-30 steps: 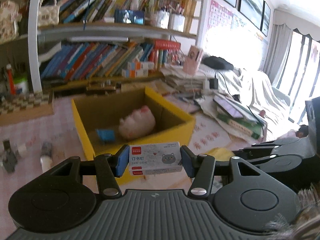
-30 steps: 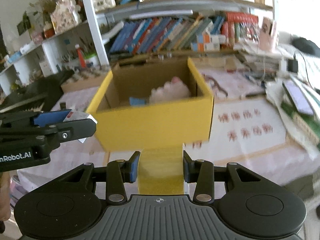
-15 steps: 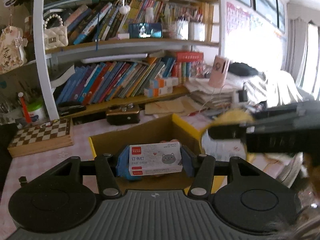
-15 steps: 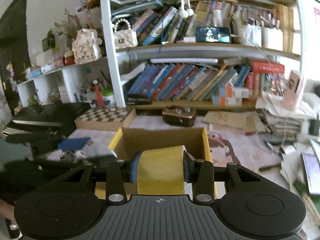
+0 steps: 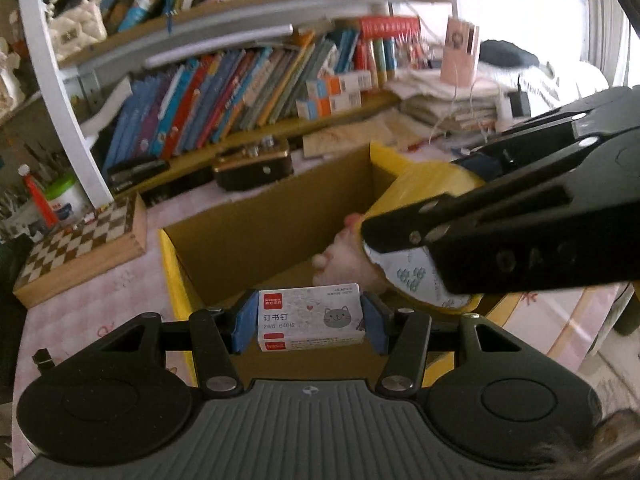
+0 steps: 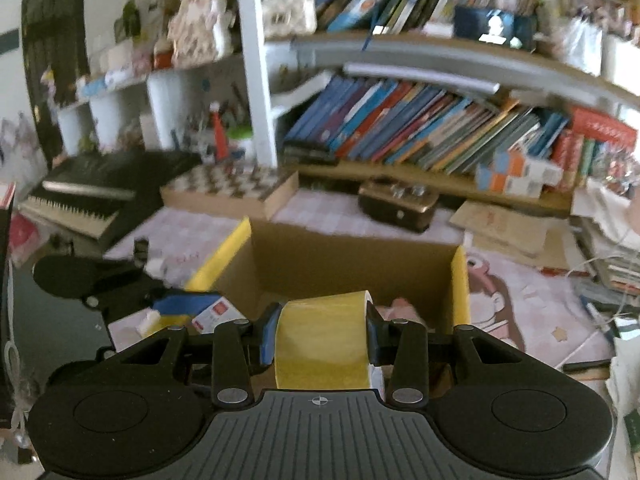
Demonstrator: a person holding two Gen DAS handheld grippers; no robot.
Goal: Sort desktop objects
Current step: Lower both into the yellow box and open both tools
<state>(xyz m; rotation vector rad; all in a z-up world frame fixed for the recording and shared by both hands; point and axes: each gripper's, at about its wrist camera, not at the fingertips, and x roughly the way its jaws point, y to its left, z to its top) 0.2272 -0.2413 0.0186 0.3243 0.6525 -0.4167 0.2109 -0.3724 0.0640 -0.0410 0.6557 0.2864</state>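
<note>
My left gripper (image 5: pixel 310 322) is shut on a small white staple box (image 5: pixel 310 316) with a cat drawing, held over the near edge of the yellow cardboard box (image 5: pixel 176 276). My right gripper (image 6: pixel 322 338) is shut on a yellow tape roll (image 6: pixel 324 340), held over the same cardboard box (image 6: pixel 460 284). In the left wrist view the tape roll (image 5: pixel 420 200) and the right gripper come in from the right above the box. A pink plush toy (image 5: pixel 344 260) lies inside the box. The left gripper with the staple box (image 6: pixel 216 310) shows at the left of the right wrist view.
A chessboard box (image 5: pixel 80 248) stands left of the cardboard box, a dark case (image 5: pixel 252 164) behind it. Bookshelves (image 6: pixel 420 128) fill the back. Paper stacks (image 5: pixel 448 100) lie at the right. A keyboard (image 6: pixel 80 196) sits at the far left.
Both grippers have tipped down and moved in over the cardboard box, still holding their objects. The right gripper with the tape now sits lower and closer over the box interior.
</note>
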